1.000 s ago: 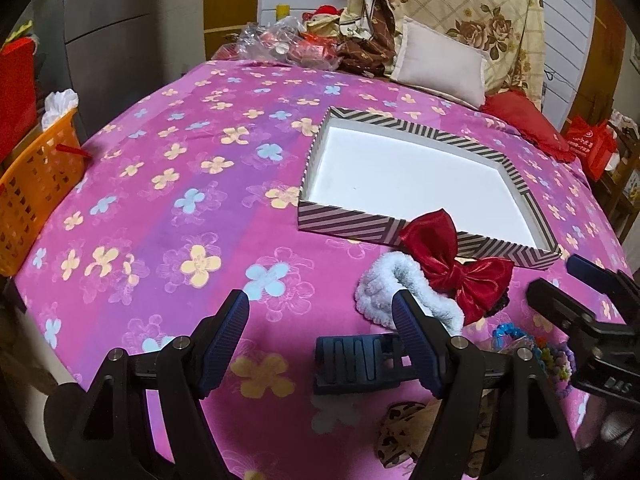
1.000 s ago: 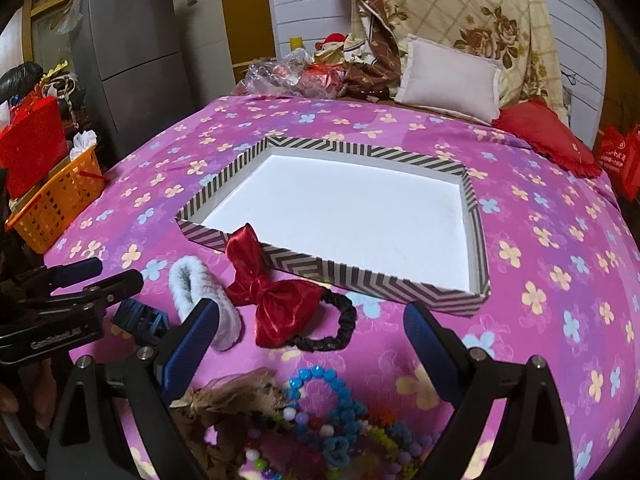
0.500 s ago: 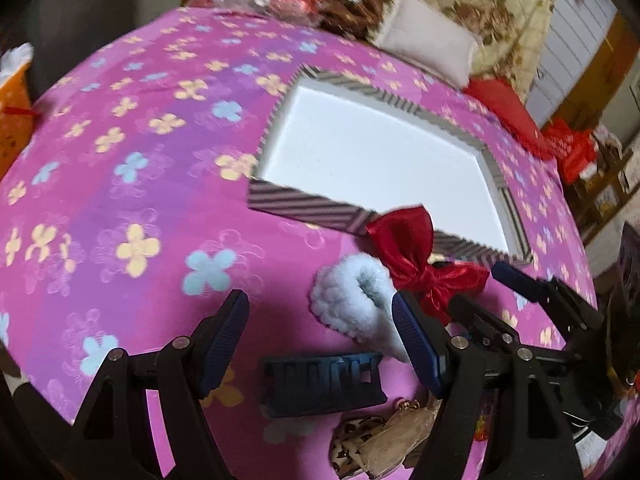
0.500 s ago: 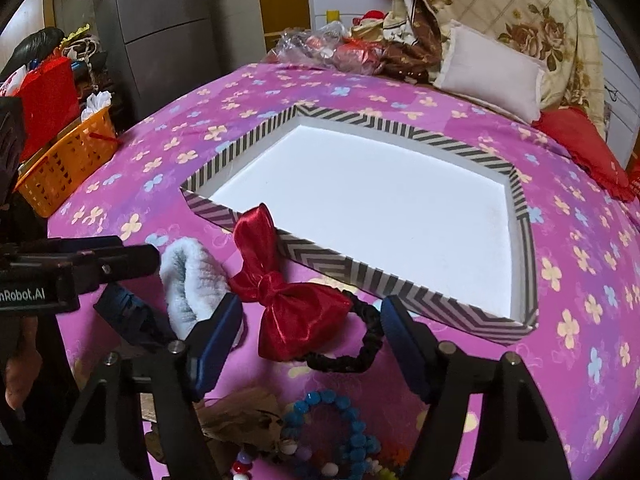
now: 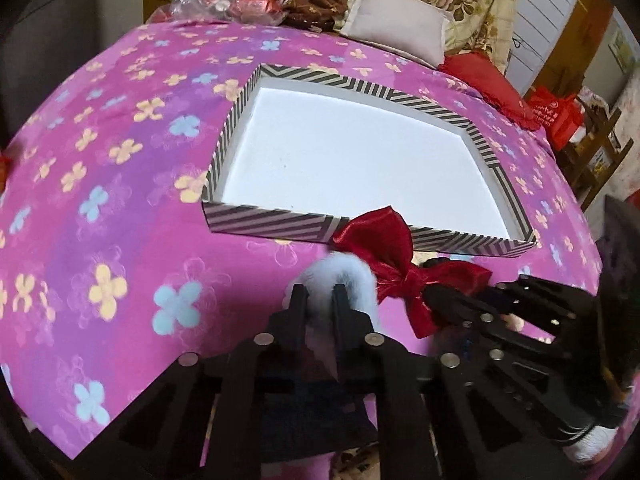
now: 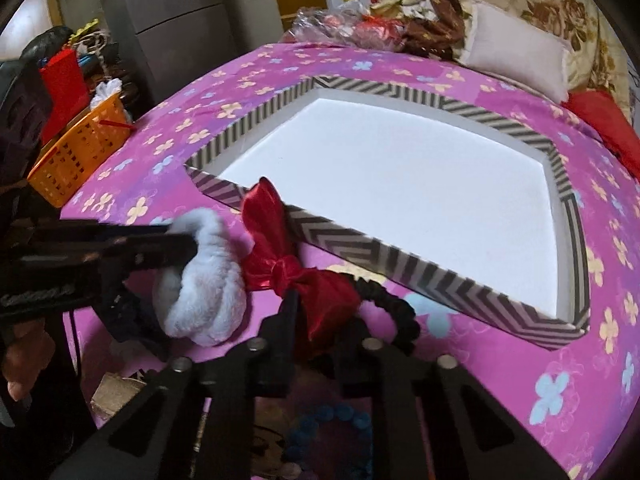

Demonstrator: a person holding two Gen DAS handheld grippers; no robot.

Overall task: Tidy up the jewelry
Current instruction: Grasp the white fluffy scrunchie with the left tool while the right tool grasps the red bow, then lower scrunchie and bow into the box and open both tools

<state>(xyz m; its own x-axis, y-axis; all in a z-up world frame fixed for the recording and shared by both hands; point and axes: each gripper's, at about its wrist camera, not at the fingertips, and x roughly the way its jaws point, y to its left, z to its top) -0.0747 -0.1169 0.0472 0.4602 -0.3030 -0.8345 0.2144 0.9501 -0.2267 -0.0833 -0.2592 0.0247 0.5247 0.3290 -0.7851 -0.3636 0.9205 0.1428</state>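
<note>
Fluffy pale-blue plush, a thick furry scrunchie [image 5: 352,276], is pinched between the narrowed jaws of the left gripper [image 5: 319,300], whose black fingers press into its near loop so only a slim gap of fur shows between them. In the right wrist view the same scrunchie [image 6: 208,280] looks soft and rounded, with the left gripper [image 6: 176,240] reaching in from the side and biting its upper edge. The right gripper [image 6: 320,312] is closed down on the lower lobe of a glossy red satin bow [image 6: 288,260], its jaws drawn close with the shiny fabric bunched between them. The bow is fixed to a black ruffled hair tie [image 6: 392,304] that curls out just beside the right finger. The bow's upper lobe leans against the near wall of a shallow rectangular box [image 6: 400,264] with black-and-white chevron sides and a plain white floor. Everything rests on a magenta bedspread [image 5: 120,216] printed with yellow and blue flowers. Scrunchie and bow lie touching each other, just in front of the box. Blue beads [image 6: 332,420] show below the right gripper.
</note>
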